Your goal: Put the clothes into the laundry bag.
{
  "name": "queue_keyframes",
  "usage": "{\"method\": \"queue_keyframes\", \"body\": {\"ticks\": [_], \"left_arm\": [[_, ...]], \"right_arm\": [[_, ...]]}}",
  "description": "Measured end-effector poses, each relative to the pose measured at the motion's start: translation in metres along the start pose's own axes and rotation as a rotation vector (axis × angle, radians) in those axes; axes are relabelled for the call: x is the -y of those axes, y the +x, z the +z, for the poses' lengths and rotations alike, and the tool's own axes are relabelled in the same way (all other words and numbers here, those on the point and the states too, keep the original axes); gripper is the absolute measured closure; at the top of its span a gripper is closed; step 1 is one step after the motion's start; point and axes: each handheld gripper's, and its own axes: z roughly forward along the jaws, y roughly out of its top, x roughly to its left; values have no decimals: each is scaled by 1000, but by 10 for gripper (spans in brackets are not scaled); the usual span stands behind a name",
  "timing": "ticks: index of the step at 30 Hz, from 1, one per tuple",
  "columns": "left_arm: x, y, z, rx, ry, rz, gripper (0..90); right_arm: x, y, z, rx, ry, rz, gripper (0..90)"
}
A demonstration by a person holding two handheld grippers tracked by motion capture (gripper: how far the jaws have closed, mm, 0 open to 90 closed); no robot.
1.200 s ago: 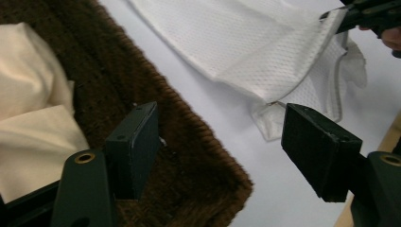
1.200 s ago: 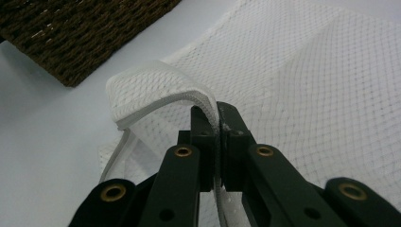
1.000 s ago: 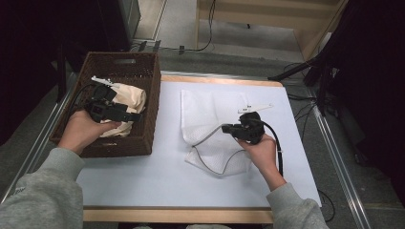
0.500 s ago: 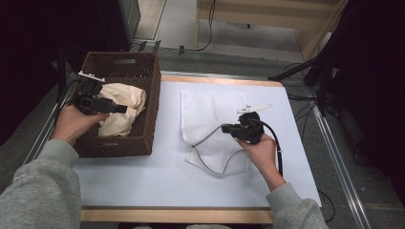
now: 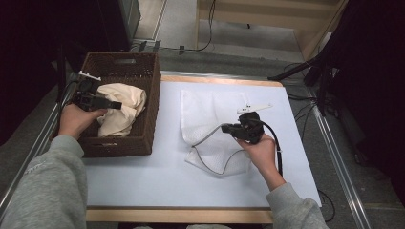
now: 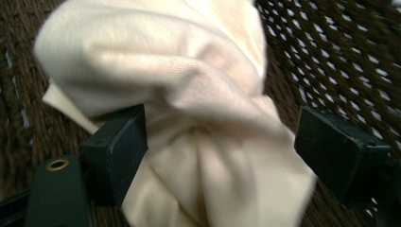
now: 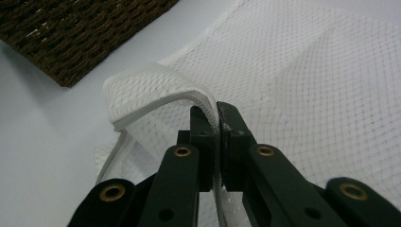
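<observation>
- Overhead, from the high view: a person works at a white surface [image 5: 143,186] with a claw in each hand. The left claw [image 5: 114,104] reaches into a brown wicker basket [image 5: 148,95] at the surface's left end, its tips at a crumpled cream cloth [image 5: 125,102] lying inside. The right claw [image 5: 224,128] holds up the rim of a white mesh bag [image 5: 210,114] spread mid-surface.
- Left gripper view: the left claw [image 6: 220,142] stands wide, the cloth [image 6: 189,94] bunched between its two pads [image 6: 124,142]; one pad touches the fabric, the other stands apart, so nothing is gripped yet. Basket weave [image 6: 350,52] lies behind.
- Right gripper view: the right claw [image 7: 218,118] is pinched tight on the bag's white edge band [image 7: 156,97], lifting it into an arch so the mouth gapes toward the basket [image 7: 80,33].
- The step in hand looks like taking the cloth for bagging. Done well, it means closing on a thick fold near the middle, not a loose corner, and lifting clear of the basket wall, while the right claw holds the mouth high and steady.
</observation>
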Motion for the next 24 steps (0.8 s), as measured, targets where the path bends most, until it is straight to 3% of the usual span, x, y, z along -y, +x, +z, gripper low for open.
{"method": "queue_keyframes", "body": {"ticks": [3,7,12,15,18,20,24], "left_arm": [[-2,11,15,-32,59,-25,173],[-4,19,26,-15,60,-74,177],[-9,15,42,-6,70,-43,178],[-12,11,50,-34,86,-31,183],[-9,13,55,-42,50,-49,179],[-7,14,57,-52,33,-37,171],[-1,10,61,-117,-22,-9,159]], "right_arm": [[0,0,0,-1,0,-1,866],[1,0,1,-3,4,-2,866],[3,0,1,0,2,6,865],[6,-1,1,4,9,7,866],[8,-1,1,12,12,12,865],[10,-1,0,13,13,11,866],[12,-1,-1,17,13,16,865]]}}
